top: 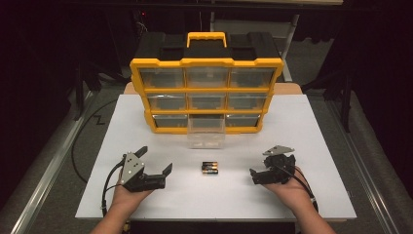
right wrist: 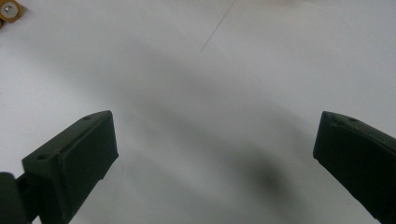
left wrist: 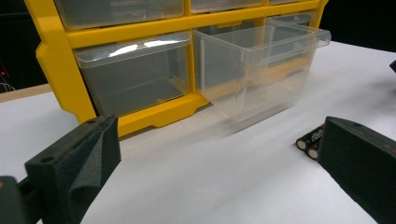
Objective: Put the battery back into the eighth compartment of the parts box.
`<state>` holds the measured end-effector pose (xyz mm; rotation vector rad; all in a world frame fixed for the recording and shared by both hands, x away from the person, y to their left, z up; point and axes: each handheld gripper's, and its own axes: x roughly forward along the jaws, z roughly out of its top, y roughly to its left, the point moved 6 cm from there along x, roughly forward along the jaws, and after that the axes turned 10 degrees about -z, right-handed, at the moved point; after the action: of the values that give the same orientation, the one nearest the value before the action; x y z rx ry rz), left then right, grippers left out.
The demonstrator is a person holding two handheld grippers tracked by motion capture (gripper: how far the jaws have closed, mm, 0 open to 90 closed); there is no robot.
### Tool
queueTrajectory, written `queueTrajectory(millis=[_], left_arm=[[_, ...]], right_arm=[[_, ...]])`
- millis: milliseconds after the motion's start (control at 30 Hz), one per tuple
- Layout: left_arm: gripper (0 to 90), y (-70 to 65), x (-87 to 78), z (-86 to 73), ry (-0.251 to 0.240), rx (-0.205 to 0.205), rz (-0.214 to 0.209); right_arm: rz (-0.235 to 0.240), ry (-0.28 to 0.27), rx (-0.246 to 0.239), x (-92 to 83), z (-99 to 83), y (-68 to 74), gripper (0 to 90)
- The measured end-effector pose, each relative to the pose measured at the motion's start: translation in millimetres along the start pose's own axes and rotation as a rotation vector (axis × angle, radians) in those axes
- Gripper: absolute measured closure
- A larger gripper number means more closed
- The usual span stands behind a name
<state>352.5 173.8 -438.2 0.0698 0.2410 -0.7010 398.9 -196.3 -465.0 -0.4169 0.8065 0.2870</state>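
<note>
Two black and gold batteries (top: 210,168) lie side by side on the white table (top: 214,200), in front of a yellow drawer organizer (top: 206,62). Its bottom middle clear drawer (top: 207,131) is pulled out and looks empty. My left gripper (top: 157,159) rests open to the left of the batteries. In the left gripper view the left gripper (left wrist: 219,130) faces the drawer (left wrist: 261,65), with the batteries (left wrist: 312,140) just beside its right jaw. My right gripper (top: 259,165) sits open to the right of the batteries. Nothing lies between the jaws of the right gripper (right wrist: 217,121), just bare table.
The organizer (left wrist: 56,60) has several clear drawers, the others pushed in. It stands at the table's far middle. A small gold-coloured thing (right wrist: 9,10) shows at the top left corner of the right gripper view. Dark floor and rails flank the table.
</note>
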Motion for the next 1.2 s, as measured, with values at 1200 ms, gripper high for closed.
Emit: queueTrajectory(millis=[1200], left_arm=[[0.4, -6.7, -0.1, 2.3, -0.002, 0.033, -0.011]], right_arm=[[0.063, 0.287, -0.186, 0.1, 4.0, 6.7, 1.0]])
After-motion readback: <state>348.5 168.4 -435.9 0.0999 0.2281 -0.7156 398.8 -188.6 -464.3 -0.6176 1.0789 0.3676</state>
